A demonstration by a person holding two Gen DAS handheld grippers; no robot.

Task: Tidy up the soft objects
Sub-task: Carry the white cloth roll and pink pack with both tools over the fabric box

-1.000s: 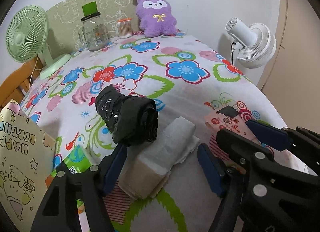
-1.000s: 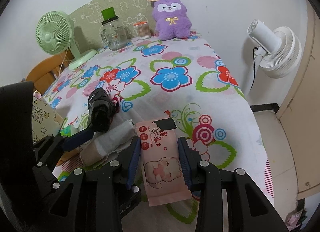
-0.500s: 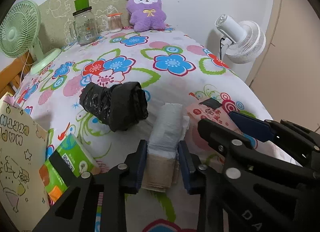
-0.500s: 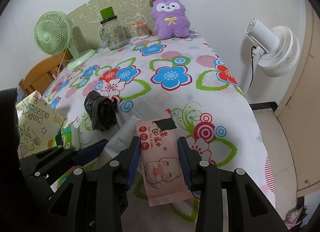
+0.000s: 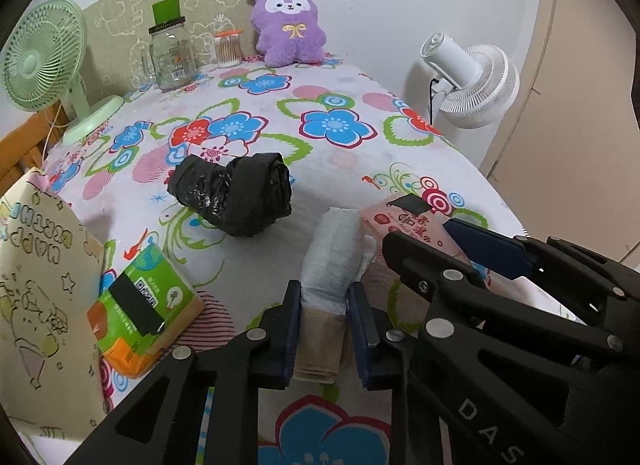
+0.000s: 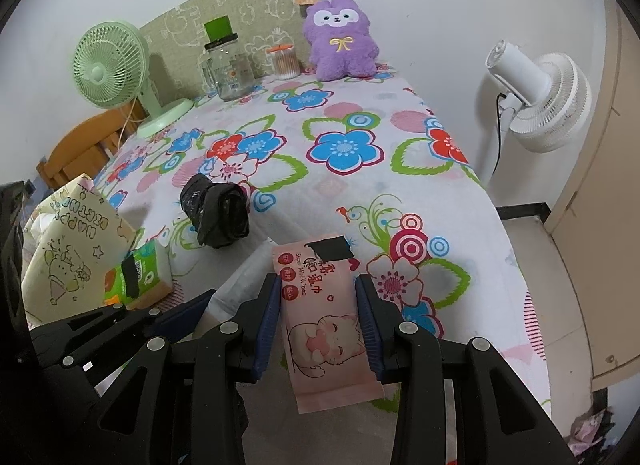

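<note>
Two down-tilted hand-held grippers: left (image 5: 324, 329) on napkin stack (image 5: 334, 261), right (image 6: 318, 321) on wipes pack (image 6: 324, 321).

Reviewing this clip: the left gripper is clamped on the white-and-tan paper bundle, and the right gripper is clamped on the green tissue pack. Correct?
Not quite. The right gripper is clamped on the pink wet-wipes pack with the cat print, as the right wrist view shows. The green tissue pack lies untouched. The left gripper does clamp the white-and-tan paper bundle.

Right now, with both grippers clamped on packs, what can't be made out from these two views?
- Left gripper: the tissue pack it squeezes has its near end hidden behind the fingers in the left wrist view.
- Gift bag: contents unseen in either view; its own wall hides them.
- Wet wipes pack in the right gripper: small print unreadable.
</note>
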